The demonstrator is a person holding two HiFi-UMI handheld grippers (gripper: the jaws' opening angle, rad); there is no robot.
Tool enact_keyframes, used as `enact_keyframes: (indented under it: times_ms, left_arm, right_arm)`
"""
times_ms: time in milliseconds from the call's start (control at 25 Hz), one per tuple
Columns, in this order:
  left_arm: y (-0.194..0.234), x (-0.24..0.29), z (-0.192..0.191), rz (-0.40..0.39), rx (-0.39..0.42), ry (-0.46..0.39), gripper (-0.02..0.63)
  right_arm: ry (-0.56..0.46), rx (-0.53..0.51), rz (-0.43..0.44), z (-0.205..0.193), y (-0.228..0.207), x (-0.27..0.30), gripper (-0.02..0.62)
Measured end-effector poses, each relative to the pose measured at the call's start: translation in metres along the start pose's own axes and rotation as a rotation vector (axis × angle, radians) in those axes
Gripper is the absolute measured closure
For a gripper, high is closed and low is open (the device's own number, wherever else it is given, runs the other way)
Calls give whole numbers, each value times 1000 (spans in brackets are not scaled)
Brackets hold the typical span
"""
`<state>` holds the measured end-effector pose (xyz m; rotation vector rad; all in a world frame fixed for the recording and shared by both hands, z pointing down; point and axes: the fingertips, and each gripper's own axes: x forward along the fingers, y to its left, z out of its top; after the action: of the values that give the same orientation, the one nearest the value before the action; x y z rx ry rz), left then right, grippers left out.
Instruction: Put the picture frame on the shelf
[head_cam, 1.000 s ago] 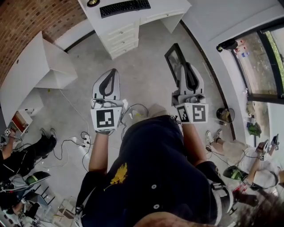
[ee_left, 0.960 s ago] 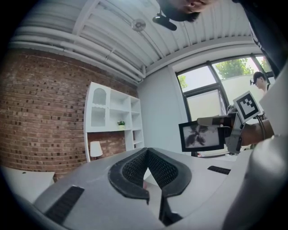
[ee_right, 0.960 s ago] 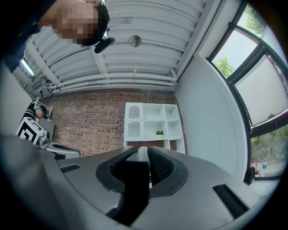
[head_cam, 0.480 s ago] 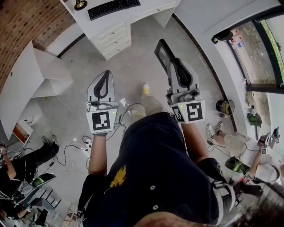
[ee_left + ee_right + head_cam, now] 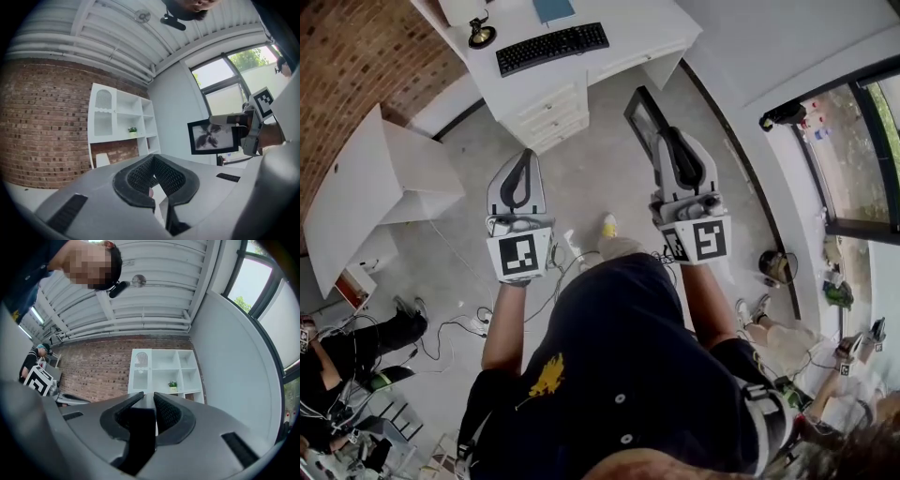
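Picture frame [image 5: 644, 120] pinched by right gripper [image 5: 669, 141]

A flat, black-rimmed rectangle with a dark print, it stands on edge, squeezed between mesh-textured pads. The left gripper [image 5: 526, 157], apart from it, has its looped jaws pressed together on nothing. A white cubby shelf [image 5: 164, 369] stands against a rough brick wall [image 5: 93, 371].

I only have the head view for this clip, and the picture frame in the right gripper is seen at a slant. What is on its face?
Observer: The left gripper view looks straight at it. The picture frame is black and holds a grey print with a dark, leafy shape.
Reviewer: Is anything already on the shelf?
Observer: Yes. In the right gripper view a small potted plant sits in one open compartment of the white shelf unit against the brick wall.
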<state>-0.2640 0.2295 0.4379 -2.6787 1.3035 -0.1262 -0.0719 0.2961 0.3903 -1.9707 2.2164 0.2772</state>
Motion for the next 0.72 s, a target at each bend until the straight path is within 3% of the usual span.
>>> enact_keyframes:
  times_ms: [240, 360, 720]
  left_arm:
    - [0, 70, 17, 16, -8, 3, 589]
    - [-3, 97, 13, 10, 0, 40, 589]
    - [-20, 153, 22, 9, -1, 33, 589]
  right_arm:
    - [-64, 30, 114, -3, -44, 51, 526]
    - [-78, 67, 130, -8, -67, 77, 526]
    - [-35, 70, 127, -34, -125, 103, 526]
